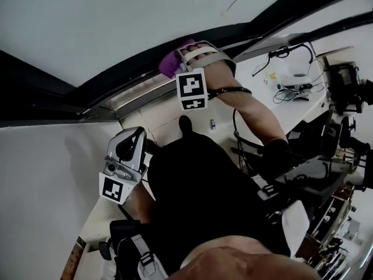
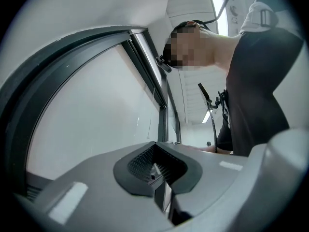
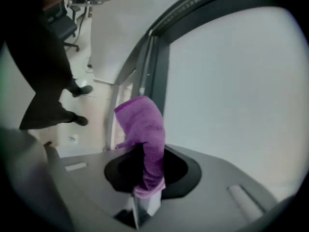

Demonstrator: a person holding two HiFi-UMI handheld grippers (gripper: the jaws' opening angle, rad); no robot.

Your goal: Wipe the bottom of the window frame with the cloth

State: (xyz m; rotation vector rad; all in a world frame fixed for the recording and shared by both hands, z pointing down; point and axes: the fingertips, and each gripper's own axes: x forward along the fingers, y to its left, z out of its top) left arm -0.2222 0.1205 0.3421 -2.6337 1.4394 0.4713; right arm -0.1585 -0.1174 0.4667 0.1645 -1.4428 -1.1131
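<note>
A purple cloth [image 1: 171, 63] is pressed against the dark bottom rail of the window frame [image 1: 116, 89], at the top centre of the head view. My right gripper [image 1: 185, 50] is shut on the cloth, which [image 3: 144, 134] sticks up from between its jaws beside the frame [image 3: 157, 66] and the glass. My left gripper [image 1: 137, 134] hangs lower left, close to my body and away from the frame. Its jaws [image 2: 154, 167] are shut with nothing between them and point along the window's upright bar [image 2: 161, 100].
A white sill [image 1: 160, 121] runs below the frame. A white desk [image 1: 291, 107] with cables and devices stands at the right, with dark equipment [image 1: 344, 86] beyond it. My dark-clothed torso [image 1: 198, 191] fills the lower middle.
</note>
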